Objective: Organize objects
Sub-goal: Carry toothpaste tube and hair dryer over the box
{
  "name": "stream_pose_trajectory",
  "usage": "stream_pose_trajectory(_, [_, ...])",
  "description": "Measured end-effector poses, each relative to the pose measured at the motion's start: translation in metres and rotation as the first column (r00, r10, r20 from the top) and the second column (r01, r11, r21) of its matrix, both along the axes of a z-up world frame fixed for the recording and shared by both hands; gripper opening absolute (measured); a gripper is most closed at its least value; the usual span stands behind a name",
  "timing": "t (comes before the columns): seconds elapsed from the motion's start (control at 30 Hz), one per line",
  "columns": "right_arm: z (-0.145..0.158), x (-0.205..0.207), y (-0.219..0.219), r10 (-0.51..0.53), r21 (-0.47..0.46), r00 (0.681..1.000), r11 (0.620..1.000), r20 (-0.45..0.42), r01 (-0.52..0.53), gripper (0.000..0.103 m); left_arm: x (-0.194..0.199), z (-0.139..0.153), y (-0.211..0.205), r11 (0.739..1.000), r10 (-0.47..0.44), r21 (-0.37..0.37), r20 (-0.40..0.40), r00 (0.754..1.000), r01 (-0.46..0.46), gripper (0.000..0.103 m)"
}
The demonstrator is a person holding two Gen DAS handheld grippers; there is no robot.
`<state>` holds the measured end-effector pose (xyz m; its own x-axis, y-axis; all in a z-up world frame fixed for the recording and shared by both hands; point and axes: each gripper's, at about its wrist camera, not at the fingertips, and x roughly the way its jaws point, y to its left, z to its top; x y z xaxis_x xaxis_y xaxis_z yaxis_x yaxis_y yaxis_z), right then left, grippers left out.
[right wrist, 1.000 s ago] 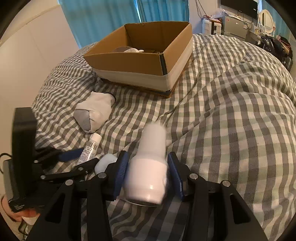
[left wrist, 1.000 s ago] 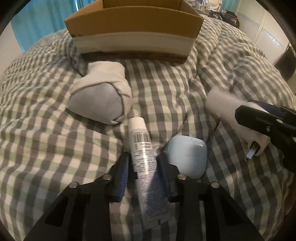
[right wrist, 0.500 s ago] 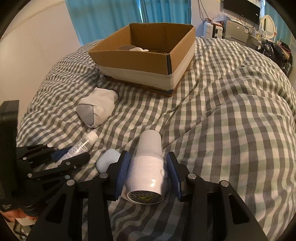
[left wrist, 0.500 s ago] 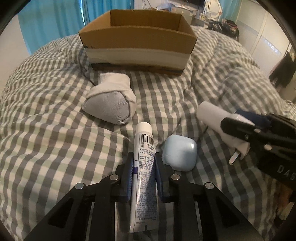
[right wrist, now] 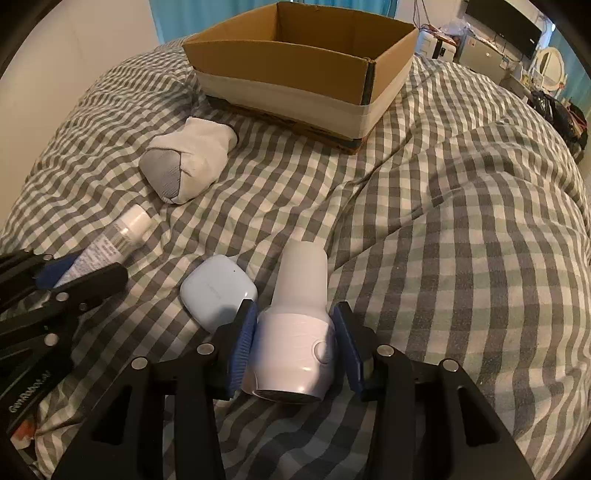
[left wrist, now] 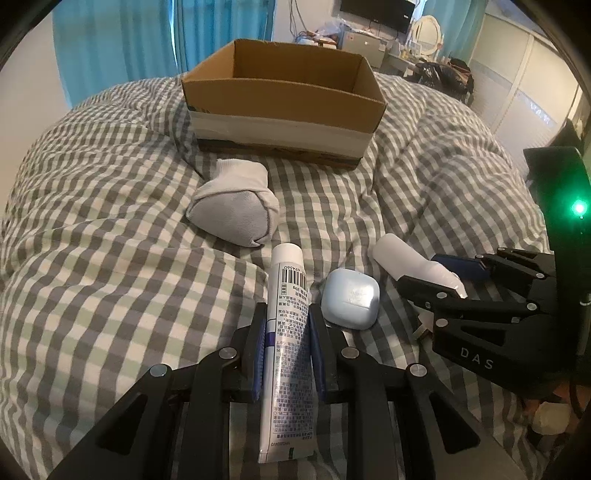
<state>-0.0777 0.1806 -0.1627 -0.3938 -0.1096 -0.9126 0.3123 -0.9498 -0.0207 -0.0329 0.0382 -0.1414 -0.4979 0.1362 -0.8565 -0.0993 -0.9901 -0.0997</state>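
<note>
A grey-and-white checked duvet [left wrist: 110,258] covers the bed. Teal curtains [left wrist: 122,44] hang beyond its far edge. A wall-mounted television [left wrist: 376,13] and an oval mirror [left wrist: 428,31] stand far right.

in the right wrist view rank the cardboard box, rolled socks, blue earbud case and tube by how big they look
1. cardboard box, by far the largest
2. rolled socks
3. blue earbud case; it lies nearer the camera, so this place is unsure
4. tube, partly hidden by the left gripper, so also unsure
</note>
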Motion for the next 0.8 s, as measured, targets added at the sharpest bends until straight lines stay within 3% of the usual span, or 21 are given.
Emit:
stream_pose_trajectory(0.17, [0.021, 0.008, -0.002, -0.001, 0.009, 0.997, 1.0, -0.072, 0.002, 0.043, 0.003, 0.013, -0.004, 1.0, 0.001, -0.008, -0.031, 1.0, -0.001, 0.021])
stream_pose_trajectory(0.47, [0.092, 0.021, -0.003, 0.017, -0.052, 0.978, 0.998, -0.208, -0.028, 0.043, -0.01, 0.047, -0.011, 1.0, 0.014, -0.017, -0.102, 0.995, -0.015, 0.021])
stream_pose_trajectory(0.8, [0.172, -0.008, -0.01, 0.036, -0.05, 0.933, 0.997, -0.357, -0.057, 0.043, -0.058, 0.112, -0.017, 1.0, -0.003, -0.021, -0.2, 0.98, -0.001, 0.021])
